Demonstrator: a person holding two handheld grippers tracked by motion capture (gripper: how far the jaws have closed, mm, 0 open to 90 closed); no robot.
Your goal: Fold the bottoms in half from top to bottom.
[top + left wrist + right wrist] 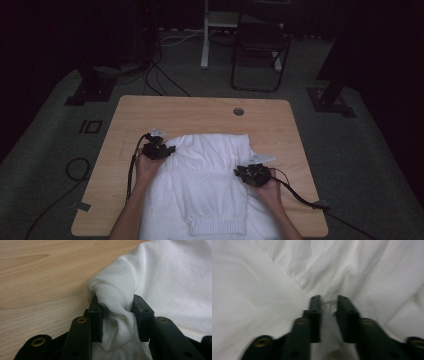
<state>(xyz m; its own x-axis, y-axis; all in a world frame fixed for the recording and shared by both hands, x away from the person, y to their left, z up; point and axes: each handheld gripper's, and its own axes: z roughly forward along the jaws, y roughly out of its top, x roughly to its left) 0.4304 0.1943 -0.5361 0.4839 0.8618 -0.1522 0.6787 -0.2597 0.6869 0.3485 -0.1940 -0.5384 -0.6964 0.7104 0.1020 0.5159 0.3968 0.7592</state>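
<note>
**Both grippers pinched on the white garment**

Where the high view looks down on the wooden table, seen lying flat across its near half: a white garment, left gripper at its left edge, right gripper at its right edge

In the left gripper view, clamped between the black jaws: a bunched fold of cloth at the garment's edge, bare wood just beside it

In the right gripper view, blurred, nipped between nearly closed jaws: a small ridge of fabric, wrinkled cloth all around
</note>
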